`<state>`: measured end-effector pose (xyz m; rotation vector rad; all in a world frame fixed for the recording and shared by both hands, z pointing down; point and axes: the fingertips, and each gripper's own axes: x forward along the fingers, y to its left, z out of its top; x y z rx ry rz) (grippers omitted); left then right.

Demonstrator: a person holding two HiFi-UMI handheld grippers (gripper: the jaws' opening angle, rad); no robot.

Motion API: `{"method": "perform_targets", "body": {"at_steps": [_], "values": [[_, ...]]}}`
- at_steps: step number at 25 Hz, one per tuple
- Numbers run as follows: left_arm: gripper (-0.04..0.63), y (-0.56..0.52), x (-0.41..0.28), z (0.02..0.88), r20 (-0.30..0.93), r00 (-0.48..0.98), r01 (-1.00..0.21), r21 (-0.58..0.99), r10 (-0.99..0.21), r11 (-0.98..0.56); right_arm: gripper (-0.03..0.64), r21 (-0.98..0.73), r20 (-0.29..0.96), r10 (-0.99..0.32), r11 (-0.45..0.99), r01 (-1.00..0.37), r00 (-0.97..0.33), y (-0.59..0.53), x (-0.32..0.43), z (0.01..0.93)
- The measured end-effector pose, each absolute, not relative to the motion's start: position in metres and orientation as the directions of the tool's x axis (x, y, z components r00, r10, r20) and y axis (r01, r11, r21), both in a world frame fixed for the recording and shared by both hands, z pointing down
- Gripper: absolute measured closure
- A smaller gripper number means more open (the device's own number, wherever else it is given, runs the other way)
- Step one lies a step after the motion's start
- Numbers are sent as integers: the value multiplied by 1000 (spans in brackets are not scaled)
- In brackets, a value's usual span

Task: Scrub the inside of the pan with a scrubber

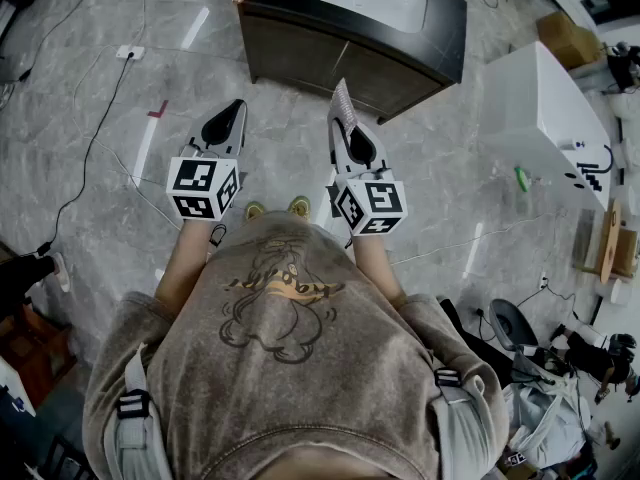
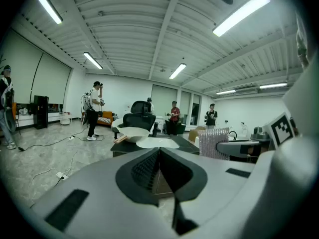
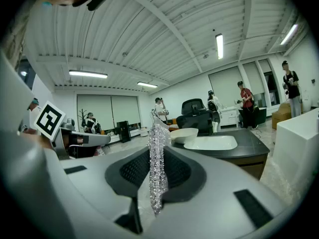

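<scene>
Head view: we are looking down on two grippers, one scrubber, one pan and one sink. We are holding both grippers out ahead of our chest, side by side and apart, forearms bent and jaws pointing toward the dark counter (image 1: 330, 63). The left gripper (image 1: 232, 113) is pressing its jaws together with nothing between them. The right gripper (image 1: 349, 128) is clenching the silvery mesh scrubber (image 3: 158, 148), which is sticking out past its tips. The pan (image 3: 183, 135) — pale, with a wooden handle — is sitting on the counter just beside the white sink (image 3: 212, 143), well apart from both grippers.
</scene>
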<state>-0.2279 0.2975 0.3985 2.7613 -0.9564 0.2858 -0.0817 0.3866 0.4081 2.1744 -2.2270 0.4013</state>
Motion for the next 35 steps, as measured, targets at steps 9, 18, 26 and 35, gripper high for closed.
{"method": "perform_targets", "body": {"at_steps": [9, 18, 26, 35], "values": [[577, 303, -205, 399, 245, 764, -635, 125, -597, -762, 535, -193, 161, -984, 51, -980, -82, 391, -65, 410], [577, 307, -193, 406, 233, 734, -672, 116, -638, -731, 535, -183, 177, -976, 97, -978, -130, 403, -45, 424], [577, 296, -175, 411, 233, 729, -677, 105, -644, -728, 535, -199, 176, -976, 90, -976, -126, 397, -25, 432], [577, 243, -143, 413, 220, 741, -665, 107, -635, -739, 535, -188, 180, -977, 77, -979, -111, 349, 4, 435]]}}
